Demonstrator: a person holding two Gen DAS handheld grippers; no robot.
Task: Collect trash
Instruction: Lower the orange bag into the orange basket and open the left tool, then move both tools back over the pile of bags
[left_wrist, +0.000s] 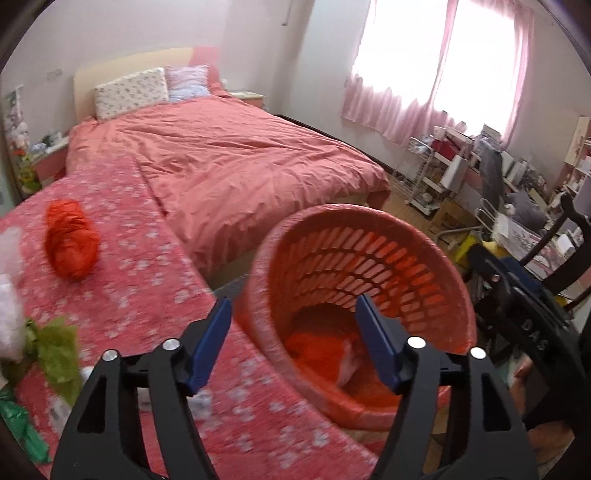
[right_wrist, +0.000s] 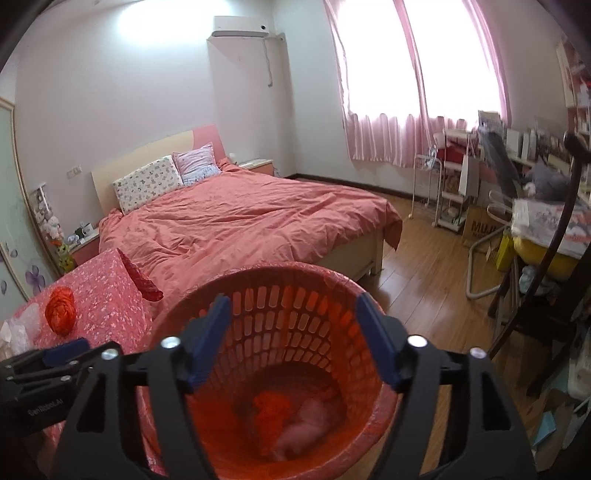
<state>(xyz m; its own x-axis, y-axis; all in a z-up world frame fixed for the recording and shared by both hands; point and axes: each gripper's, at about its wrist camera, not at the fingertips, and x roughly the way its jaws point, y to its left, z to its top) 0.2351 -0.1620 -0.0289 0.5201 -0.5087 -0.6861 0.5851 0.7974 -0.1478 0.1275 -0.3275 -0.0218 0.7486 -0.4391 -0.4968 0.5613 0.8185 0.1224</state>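
Both wrist views look steeply down, close over the slightly blurred orange basket (left_wrist: 369, 258) (right_wrist: 280, 332), sharing the bed (left_wrist: 229, 162) (right_wrist: 243, 218).

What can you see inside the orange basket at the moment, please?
At the bottom of the orange basket lie a crumpled orange bag and a pale pink bag; anything beneath them is covered.

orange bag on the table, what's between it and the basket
Only bare floral tablecloth lies between the orange bag and the basket. The left wrist view shows it best; green trash sits nearer the camera, off that stretch.
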